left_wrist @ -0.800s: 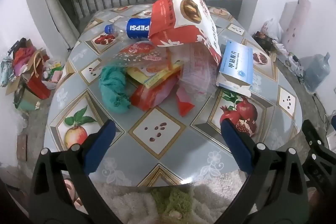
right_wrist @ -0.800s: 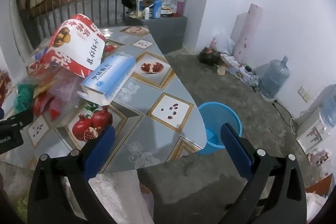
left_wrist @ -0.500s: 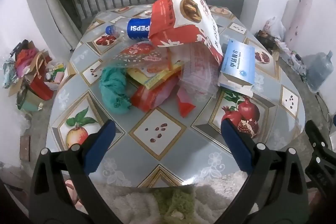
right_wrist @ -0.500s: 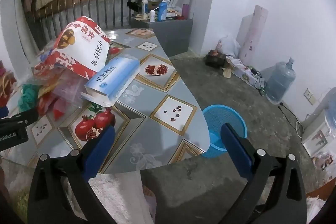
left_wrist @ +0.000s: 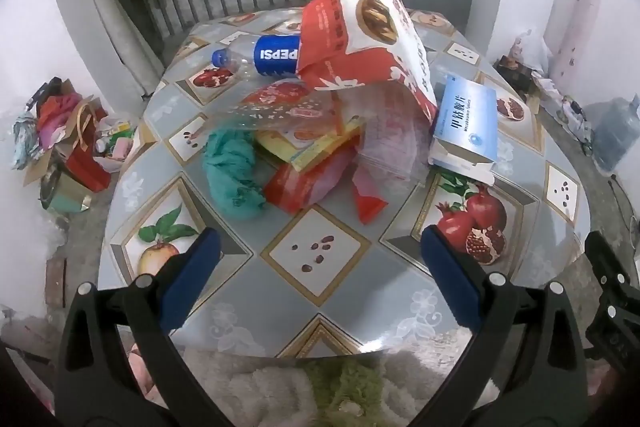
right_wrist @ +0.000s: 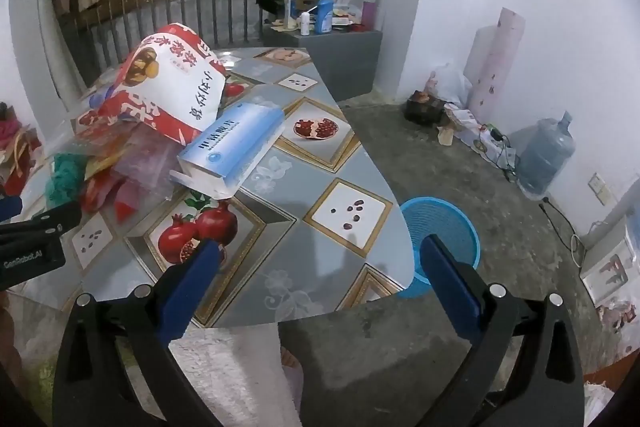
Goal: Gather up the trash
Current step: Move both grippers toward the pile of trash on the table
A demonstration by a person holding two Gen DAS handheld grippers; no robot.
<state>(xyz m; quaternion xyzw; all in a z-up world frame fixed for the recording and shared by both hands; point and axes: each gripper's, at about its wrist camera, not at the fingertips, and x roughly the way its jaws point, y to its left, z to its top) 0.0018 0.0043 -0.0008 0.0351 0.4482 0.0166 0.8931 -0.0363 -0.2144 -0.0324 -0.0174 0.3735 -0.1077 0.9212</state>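
trash lies heaped on the far half of a round table (left_wrist: 320, 311) with a fruit-patterned cover. a big red-and-white snack bag (left_wrist: 368, 39) arches over the pile, and a pepsi bottle (left_wrist: 264, 57) lies on its side with its body tucked under the bag's left edge. below them sit clear and red-yellow wrappers (left_wrist: 316, 163), with a crumpled teal cloth (left_wrist: 232, 175) touching their left side. a blue-and-white carton (left_wrist: 466, 125) lies at the right of the heap, one end under the snack bag. the left gripper (left_wrist: 320, 281) hangs over the near part of the table, its jaws spread wide with nothing between them. the right gripper (right_wrist: 320, 279) is out past the table's right edge, jaws likewise wide apart and empty. a blue basket (right_wrist: 444, 227) stands on the concrete floor just beside the table.
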